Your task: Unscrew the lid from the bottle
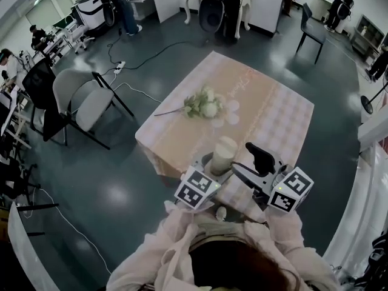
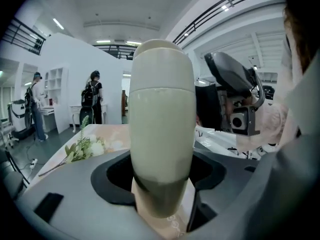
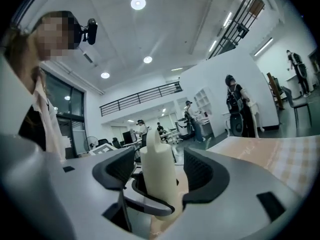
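A tall cream bottle [image 1: 223, 154] stands upright at the near edge of the table. Its rounded lid [image 2: 159, 64] meets the body at a faint seam. My left gripper [image 1: 218, 173] is shut on the bottle's lower body [image 2: 161, 149], with a jaw pressed against each side. My right gripper [image 1: 251, 161] hovers just right of the bottle, jaws open. In the right gripper view the bottle [image 3: 159, 171] shows between the jaws of my right gripper [image 3: 160, 179], with a gap on each side. The bottle's base is hidden by the left gripper.
The table [image 1: 285, 123] has a pale checked cloth, and a bunch of white flowers [image 1: 204, 105] lies at its middle. A folding chair [image 1: 85, 105] stands to the left on the dark floor. People and desks are far off round the room.
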